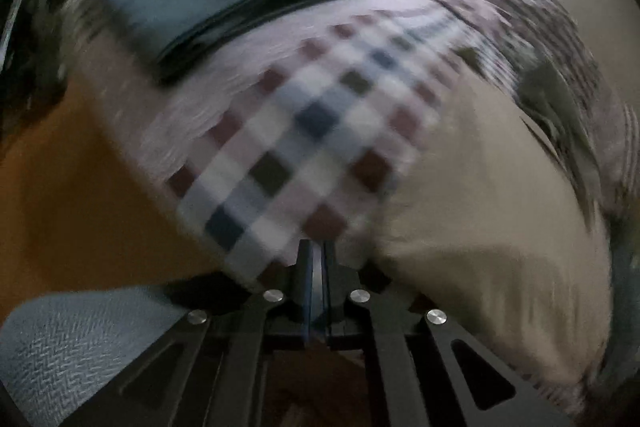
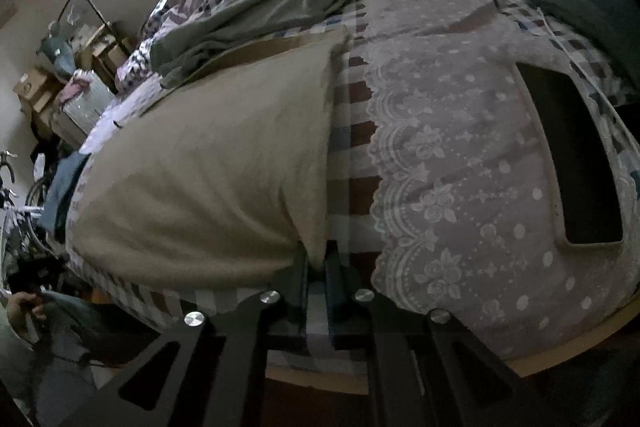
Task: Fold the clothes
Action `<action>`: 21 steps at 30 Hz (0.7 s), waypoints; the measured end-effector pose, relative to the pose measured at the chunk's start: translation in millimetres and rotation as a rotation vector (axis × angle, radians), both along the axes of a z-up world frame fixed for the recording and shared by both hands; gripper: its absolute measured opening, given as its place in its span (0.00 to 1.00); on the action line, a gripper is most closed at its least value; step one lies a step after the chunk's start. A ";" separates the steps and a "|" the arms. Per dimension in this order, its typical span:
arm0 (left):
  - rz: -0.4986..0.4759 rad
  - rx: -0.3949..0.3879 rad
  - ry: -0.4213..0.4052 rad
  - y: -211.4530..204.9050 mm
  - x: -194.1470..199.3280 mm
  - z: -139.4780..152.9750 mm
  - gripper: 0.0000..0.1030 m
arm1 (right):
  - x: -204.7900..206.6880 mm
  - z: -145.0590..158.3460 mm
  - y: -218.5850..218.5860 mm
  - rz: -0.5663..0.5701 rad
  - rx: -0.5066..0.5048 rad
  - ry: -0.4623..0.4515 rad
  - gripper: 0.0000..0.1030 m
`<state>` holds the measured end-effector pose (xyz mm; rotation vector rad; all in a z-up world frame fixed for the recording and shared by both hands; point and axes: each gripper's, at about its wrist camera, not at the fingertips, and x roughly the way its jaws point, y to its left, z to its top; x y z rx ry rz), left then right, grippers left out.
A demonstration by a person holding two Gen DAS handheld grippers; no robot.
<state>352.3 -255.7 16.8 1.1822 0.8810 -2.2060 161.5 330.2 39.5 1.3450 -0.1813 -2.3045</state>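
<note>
A checked bedspread [image 2: 440, 155] over a bed in a dim, cluttered bedroom. Spread flat on it, a beige garment [image 2: 208, 171], one edge pinched in the narrowed right gripper [image 2: 317, 263]. Left gripper [image 1: 317, 255] nearly closed at the same cloth's blurred edge, grasp unclear.

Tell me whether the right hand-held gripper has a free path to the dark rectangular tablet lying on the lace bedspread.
Probably not yet: the right hand-held gripper is shut on the beige garment. The dark rectangular tablet lies uncovered on the lace bedspread to its right, so only the occupied grip stands in the way.
</note>
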 end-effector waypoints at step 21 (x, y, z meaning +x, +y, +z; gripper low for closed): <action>-0.477 0.017 0.322 59.3 -153.6 65.3 0.74 | -67.2 58.8 -133.1 0.157 0.059 0.118 0.28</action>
